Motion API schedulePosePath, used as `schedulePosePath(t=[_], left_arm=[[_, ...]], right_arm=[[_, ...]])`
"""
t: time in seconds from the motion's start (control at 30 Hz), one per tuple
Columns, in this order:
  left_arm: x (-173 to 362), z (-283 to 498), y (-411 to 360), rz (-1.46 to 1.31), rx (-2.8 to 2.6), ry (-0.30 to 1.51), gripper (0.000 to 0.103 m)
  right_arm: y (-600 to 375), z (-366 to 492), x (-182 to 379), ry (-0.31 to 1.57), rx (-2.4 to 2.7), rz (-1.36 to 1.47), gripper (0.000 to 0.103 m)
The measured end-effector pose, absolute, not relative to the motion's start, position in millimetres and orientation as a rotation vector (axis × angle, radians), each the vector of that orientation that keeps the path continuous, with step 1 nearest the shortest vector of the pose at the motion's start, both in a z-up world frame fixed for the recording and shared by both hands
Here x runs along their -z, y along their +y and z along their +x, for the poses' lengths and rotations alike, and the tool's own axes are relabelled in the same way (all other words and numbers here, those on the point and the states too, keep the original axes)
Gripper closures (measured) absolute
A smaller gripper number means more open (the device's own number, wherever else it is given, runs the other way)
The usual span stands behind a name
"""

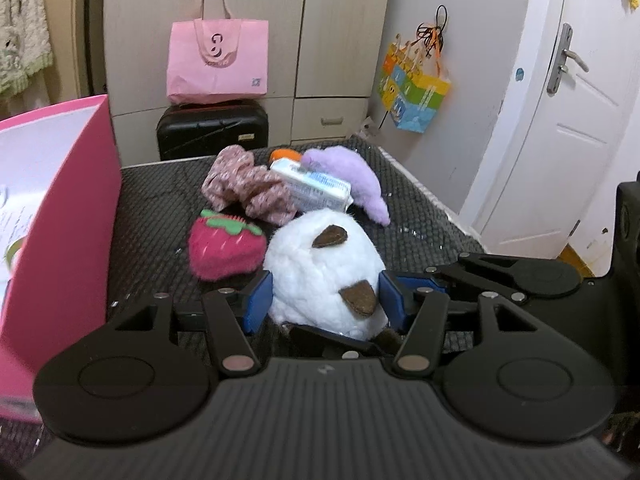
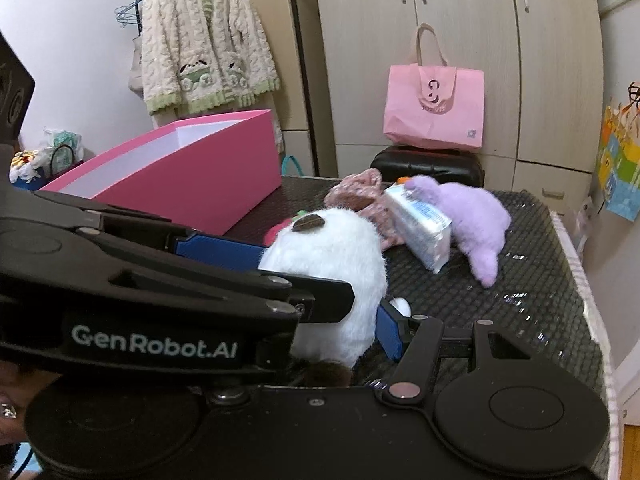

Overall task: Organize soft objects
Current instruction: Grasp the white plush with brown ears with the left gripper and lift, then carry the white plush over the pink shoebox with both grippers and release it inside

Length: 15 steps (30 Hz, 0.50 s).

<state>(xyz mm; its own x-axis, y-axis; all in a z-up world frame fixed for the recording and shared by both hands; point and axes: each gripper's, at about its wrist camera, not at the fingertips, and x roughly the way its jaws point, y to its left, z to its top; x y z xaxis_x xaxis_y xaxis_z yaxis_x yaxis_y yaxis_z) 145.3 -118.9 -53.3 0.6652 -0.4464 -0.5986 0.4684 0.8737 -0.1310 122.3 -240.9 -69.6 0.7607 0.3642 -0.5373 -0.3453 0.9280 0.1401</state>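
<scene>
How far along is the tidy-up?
Nothing shows as done: what shows of the pink box is bare. In hand: the left gripper clamps the white plush toy. Left on the mat: strawberry plush, floral scrunchie, purple plush, tissue pack.

Strawberry plush (image 2: 276, 229) perhaps mostly hidden

Fluffy white plush toy (image 1: 320, 264), matt pink cardboard box (image 1: 76, 216), textured dark mat (image 1: 160, 208).

Home bedroom: wardrobe (image 2: 460, 60), hung cardigan (image 2: 204, 40).
</scene>
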Motion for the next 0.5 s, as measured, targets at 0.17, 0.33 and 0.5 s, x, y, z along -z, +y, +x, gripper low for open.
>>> schedulePosePath(t=[0.17, 0.33, 0.5], left_arm=[[48, 125, -106, 0.028, 0.508, 0.680, 0.048], [41, 105, -87, 0.011, 0.516, 0.714, 0.047], [29, 83, -59, -0.006, 0.517, 0.741, 0.047]], right_arm=[[-231, 103, 65, 0.604, -0.402, 0.041, 0.038], [-214, 82, 53, 0.644, -0.401, 0.025, 0.038], [-197, 60, 40, 0.682, -0.445, 0.051, 0.038]])
